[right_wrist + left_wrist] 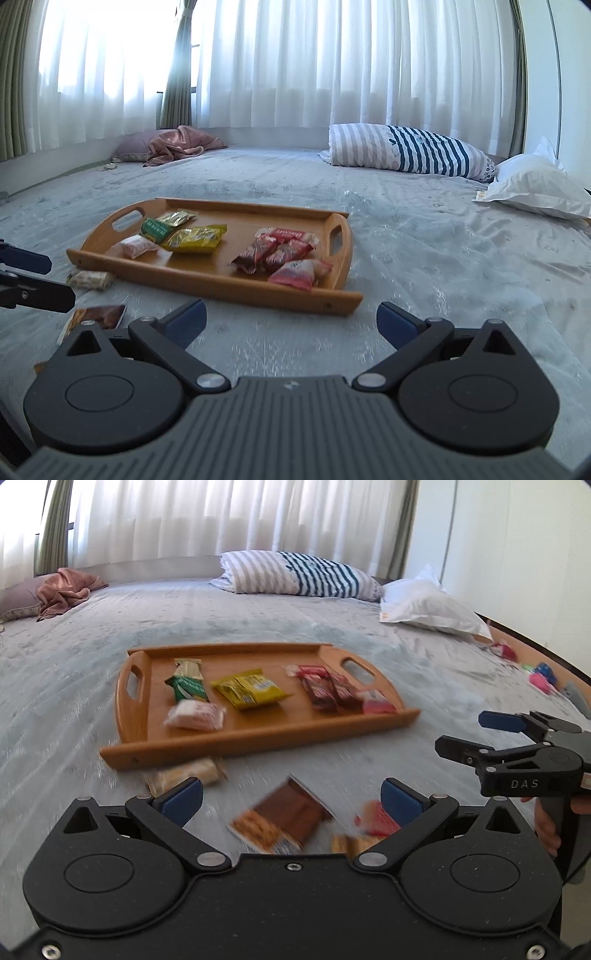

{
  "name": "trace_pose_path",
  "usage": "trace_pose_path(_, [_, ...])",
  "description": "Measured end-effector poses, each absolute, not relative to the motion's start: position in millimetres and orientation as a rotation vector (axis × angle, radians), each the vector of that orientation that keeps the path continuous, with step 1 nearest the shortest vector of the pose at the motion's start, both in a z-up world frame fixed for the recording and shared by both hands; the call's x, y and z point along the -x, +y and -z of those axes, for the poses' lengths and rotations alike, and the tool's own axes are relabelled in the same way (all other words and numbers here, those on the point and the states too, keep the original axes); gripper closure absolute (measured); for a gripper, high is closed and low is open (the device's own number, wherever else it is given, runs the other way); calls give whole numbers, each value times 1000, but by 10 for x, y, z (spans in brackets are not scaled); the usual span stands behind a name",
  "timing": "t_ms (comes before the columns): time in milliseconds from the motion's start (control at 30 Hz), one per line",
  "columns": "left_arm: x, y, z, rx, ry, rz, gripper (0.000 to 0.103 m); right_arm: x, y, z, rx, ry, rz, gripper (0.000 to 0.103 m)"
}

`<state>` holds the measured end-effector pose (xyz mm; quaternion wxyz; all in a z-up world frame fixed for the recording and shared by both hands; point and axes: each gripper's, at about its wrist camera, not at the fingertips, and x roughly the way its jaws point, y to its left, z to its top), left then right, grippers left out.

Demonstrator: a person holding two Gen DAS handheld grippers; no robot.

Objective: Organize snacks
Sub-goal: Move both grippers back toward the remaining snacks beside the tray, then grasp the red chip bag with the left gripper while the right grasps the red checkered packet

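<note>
Two grippers hang over a grey bedspread (424,240), both with jaws spread wide and nothing between the blue pads. Going from the left of the left wrist view: a crumpled pink cloth (66,589) lies at the far edge of the bed, then a wooden tray (236,731) with cut-out handles sits in the middle. On the tray, left to right, are a green packet (186,686) with a pale pink-and-white packet (195,716) in front of it, a yellow packet (249,692), a cluster of dark red packets (327,690), and a pink packet (376,703) at the near right corner. Just in front of the tray on the bedspread a beige cracker packet (184,775) lies blurred, a brown biscuit packet (282,819) rests below the left gripper (291,805), and a red packet (376,818) sits beside the right-hand pad, with an orange one (351,843) just under it; blur hides their details. Behind the tray is a striped pillow (295,572), then a white pillow (424,607) further right. The right gripper (461,734) juts in from the right edge, held by a hand (546,827), and points toward the tray. In the right wrist view the right gripper (291,321) hovers over bare bedspread just short of the tray's near right corner.
</note>
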<state>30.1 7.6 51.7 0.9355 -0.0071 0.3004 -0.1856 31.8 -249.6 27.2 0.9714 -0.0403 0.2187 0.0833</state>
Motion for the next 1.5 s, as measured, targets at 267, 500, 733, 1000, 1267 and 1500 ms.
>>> trace_pose_path(267, [97, -64, -452, 17, 632, 428, 0, -67, -2552, -124, 80, 455, -158, 0])
trace_pose_path(500, [267, -231, -407, -37, 645, 473, 0, 54, -2547, -36, 107, 457, -161, 0])
trace_pose_path(733, [269, -361, -324, -35, 656, 488, 0, 87, -2567, 14, 102, 470, -173, 0])
trace_pose_path(1000, [30, -353, -157, 112, 730, 491, 20, 85, -2585, 48, 89, 483, -176, 0])
trace_pose_path(1267, [-34, -308, -259, 163, 733, 490, 39, 52, -2486, 90, 59, 498, -215, 0])
trace_pose_path(1500, [0, -230, -474, 192, 649, 460, 39, 55, -2298, 94, 14, 498, -295, 13])
